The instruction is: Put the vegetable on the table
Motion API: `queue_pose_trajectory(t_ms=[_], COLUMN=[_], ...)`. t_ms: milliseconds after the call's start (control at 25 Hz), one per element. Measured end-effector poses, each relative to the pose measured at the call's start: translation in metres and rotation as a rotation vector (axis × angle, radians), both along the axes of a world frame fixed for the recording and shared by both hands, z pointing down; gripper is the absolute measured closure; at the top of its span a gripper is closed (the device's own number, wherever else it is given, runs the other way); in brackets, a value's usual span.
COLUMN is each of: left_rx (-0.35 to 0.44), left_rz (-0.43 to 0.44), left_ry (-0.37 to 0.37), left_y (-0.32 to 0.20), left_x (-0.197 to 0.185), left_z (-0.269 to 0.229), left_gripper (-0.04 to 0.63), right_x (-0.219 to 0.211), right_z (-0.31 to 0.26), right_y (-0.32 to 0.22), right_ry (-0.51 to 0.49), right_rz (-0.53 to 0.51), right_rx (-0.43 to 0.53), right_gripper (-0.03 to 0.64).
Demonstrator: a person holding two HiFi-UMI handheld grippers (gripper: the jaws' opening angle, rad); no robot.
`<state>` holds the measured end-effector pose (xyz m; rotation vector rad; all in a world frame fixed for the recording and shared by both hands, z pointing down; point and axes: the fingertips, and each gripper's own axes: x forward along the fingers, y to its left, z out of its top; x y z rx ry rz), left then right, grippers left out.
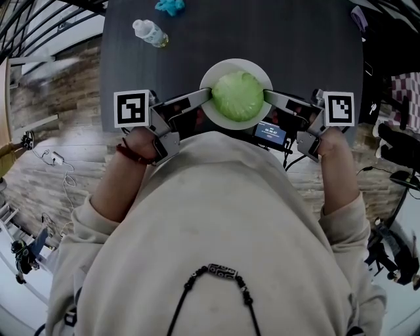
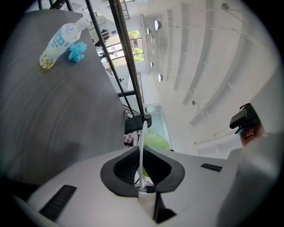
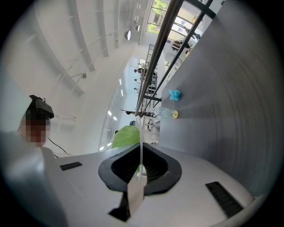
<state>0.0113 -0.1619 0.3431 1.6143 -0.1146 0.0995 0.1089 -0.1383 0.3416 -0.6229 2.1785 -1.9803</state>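
Person in cream sweatshirt (image 1: 216, 236)
Dark bead necklace (image 1: 220, 270); red wristband (image 1: 128, 152) behind jaws of left gripper (image 1: 209, 98); b/w marker cube (image 1: 131, 108) behind each jaw pair.

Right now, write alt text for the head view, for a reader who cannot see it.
A person holds a white plate carrying a green cabbage over the near edge of a dark table, the left gripper and right gripper shut on opposite sides of its rim. Farther back on the table lie a plastic bottle and a crumpled blue object.

A dark grey rectangular table (image 1: 262, 33) stands on a pale wood-plank floor (image 1: 79, 98). Black metal rails (image 2: 128, 57) cross a bright white hall with daylit windows (image 3: 157, 17).
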Motion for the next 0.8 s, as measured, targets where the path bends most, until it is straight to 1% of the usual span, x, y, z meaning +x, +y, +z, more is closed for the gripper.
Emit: queue_pose_trajectory(t_ms=[320, 800], left_rx=[-0.006, -0.016], left_rz=[0.005, 0.012], left_ry=[-0.021, -0.026], left_y=[-0.008, -0.009], left_x=[0.000, 0.000], left_z=[0.016, 0.029], left_gripper=[0.568, 0.571], right_x=[0.001, 0.000], right_z=[0.015, 0.028], right_y=[-0.007, -0.006], right_ry=[0.006, 0.015], right_rz=[0.006, 0.024], right_rx=[-0.023, -0.046], right_gripper=[0.589, 0.589])
